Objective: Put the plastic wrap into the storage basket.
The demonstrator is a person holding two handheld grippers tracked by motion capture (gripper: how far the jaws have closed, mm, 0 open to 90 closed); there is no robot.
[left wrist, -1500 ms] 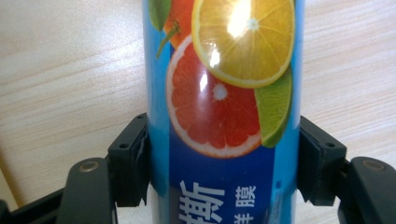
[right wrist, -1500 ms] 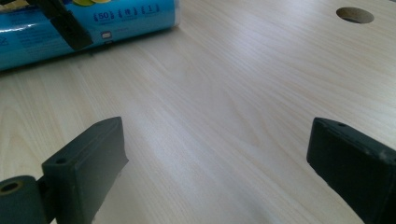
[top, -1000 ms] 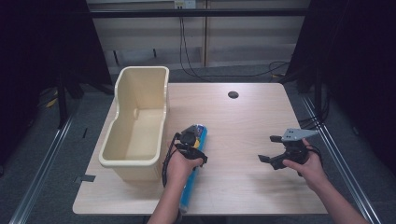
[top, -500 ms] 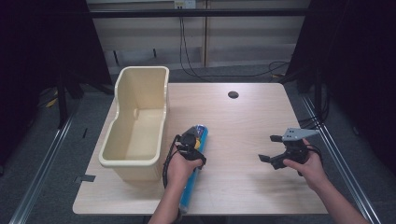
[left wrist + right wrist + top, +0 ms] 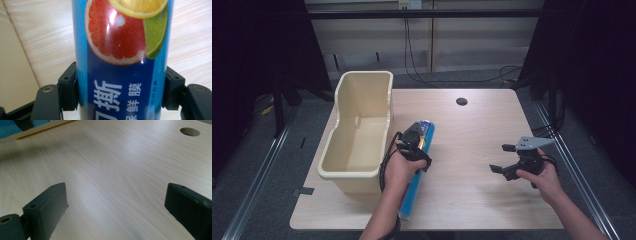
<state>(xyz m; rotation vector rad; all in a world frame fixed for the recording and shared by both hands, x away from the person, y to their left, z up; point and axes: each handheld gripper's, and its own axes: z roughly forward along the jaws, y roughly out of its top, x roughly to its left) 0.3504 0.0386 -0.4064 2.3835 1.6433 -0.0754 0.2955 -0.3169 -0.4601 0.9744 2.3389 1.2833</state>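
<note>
A long blue box of cling film (image 5: pixel 416 172) printed with citrus slices lies on the wooden table, just right of a cream plastic bin (image 5: pixel 357 132). My left gripper (image 5: pixel 413 145) is shut on the blue box (image 5: pixel 122 62), one jaw pressed against each long side. My right gripper (image 5: pixel 503 159) hovers low over the right part of the table, its jaws wide open with bare wood between them (image 5: pixel 117 202).
The cream bin has nothing in it and stands at the table's left side. A round cable hole (image 5: pixel 461 101) sits in the far middle of the tabletop (image 5: pixel 472 135). Cables hang behind the table.
</note>
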